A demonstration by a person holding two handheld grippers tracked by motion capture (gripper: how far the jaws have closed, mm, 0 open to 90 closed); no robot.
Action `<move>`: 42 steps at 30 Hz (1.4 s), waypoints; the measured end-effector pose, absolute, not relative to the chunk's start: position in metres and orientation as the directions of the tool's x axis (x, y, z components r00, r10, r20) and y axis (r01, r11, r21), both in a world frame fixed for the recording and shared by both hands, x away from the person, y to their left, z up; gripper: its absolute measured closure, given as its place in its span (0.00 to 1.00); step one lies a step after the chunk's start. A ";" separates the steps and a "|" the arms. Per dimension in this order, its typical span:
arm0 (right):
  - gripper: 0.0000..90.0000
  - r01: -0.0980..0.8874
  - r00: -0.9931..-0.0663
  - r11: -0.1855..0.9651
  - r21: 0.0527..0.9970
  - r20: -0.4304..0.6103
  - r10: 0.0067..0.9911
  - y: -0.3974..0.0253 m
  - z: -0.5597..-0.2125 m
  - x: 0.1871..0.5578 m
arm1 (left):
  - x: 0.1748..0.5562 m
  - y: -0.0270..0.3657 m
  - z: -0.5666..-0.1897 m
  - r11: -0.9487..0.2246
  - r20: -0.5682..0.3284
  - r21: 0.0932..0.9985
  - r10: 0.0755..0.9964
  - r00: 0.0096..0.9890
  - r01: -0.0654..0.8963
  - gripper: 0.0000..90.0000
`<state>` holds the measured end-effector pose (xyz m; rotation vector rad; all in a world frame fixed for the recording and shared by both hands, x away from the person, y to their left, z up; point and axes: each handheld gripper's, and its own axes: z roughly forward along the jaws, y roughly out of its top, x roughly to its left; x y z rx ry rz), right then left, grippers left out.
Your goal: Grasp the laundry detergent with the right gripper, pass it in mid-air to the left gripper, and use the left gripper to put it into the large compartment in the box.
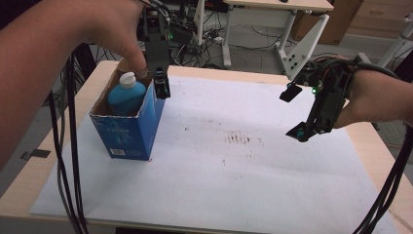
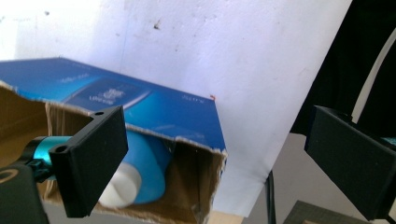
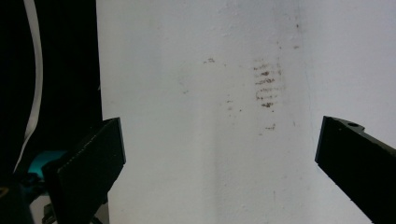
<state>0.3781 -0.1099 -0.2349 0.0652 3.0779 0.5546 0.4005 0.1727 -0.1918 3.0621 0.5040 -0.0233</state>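
Standing on the wooden worktop [image 1: 29, 170], under a white sheet [image 1: 243, 185] marked with a dark scuff [image 1: 238, 139], the scene runs from big to small like this. The blue carton [image 1: 131, 126] stands upright at the sheet's left, its torn top open. Inside it sits the blue bottle [image 1: 125, 97], white cap [image 1: 128, 79] up and poking just above the rim. The left gripper [image 1: 162, 85] hangs at the carton's far right corner, pointing down; in the left gripper view its fingers [image 2: 88, 158] stand wide apart, one over the carton's mouth near the bottle [image 2: 149, 172], the other well outside the carton wall [image 2: 154, 112]. The right gripper [image 1: 296, 113] hovers well apart at the sheet's right, its fingers [image 3: 88, 163] wide too and holding nothing, above the bare sheet [image 3: 210, 140].

The step in hand looks like drawing the bottle out of the carton, though the left gripper may equally have just let it go; the view does not settle that. To do it well, shift the left gripper so both fingers straddle the bottle's neck rather than the cardboard wall, close below the cap, and lift straight up. The carton is light and may rise with the bottle, so the right gripper should come across and steady its side.
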 end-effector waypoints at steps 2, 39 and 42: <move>0.01 0.030 -0.999 0.938 0.347 -0.009 0.035 -0.110 -0.237 0.380 | 0.402 0.170 -0.195 -0.945 -0.037 0.039 0.324 0.945 0.325 0.06; 0.01 0.058 -0.998 0.962 0.267 -0.004 0.061 -0.121 -0.247 0.387 | 0.399 0.136 -0.219 -0.974 -0.081 0.055 0.214 0.973 0.219 0.02; 0.01 0.061 -0.998 0.962 0.265 -0.003 0.064 -0.122 -0.248 0.388 | 0.400 0.135 -0.219 -0.975 -0.080 0.051 0.213 0.974 0.217 0.02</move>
